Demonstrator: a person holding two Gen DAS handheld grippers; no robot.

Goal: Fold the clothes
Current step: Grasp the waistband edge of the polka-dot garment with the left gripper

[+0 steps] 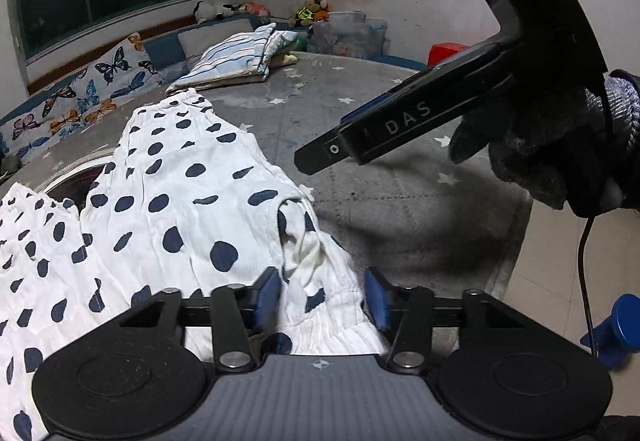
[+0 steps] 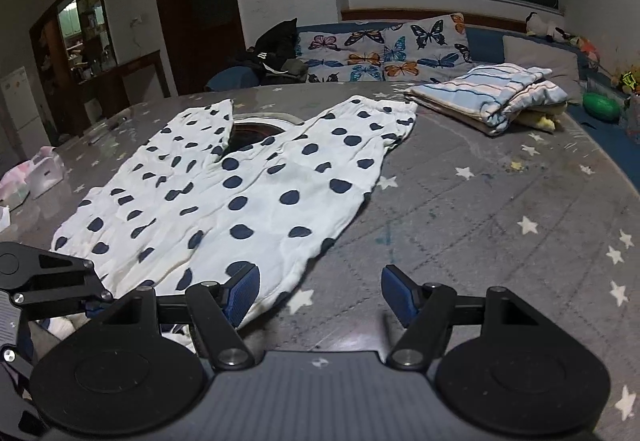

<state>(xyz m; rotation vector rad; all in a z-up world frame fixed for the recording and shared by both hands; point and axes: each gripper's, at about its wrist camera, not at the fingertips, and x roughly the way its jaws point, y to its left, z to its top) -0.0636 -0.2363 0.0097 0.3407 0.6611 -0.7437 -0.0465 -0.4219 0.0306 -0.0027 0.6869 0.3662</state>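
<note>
White trousers with dark blue spots (image 2: pixel 248 185) lie spread flat on the grey star-printed table (image 2: pixel 480 209), filling the centre and left of the right wrist view, both leg ends pointing toward the upper part of the frame. In the gap between the legs a dark round opening with a pale rim (image 2: pixel 256 129) shows in the table. In the left wrist view the left tool (image 1: pixel 322 295) sits at the bottom centre with a bunched fold of the spotted cloth between its blue pads; the pads stand a little apart, and whether they press the cloth cannot be told. The right tool (image 2: pixel 320 295) is spread wide at the bottom of its own view, over bare table just right of the garment's near edge, its left pad over the hem. A gloved hand (image 1: pixel 560 145) carries that tool in the upper right of the left wrist view. A folded striped cloth (image 2: pixel 496 93) lies at the upper right, well apart from the trousers. Butterfly cushions (image 2: pixel 384 49) line a bench beyond.
</note>
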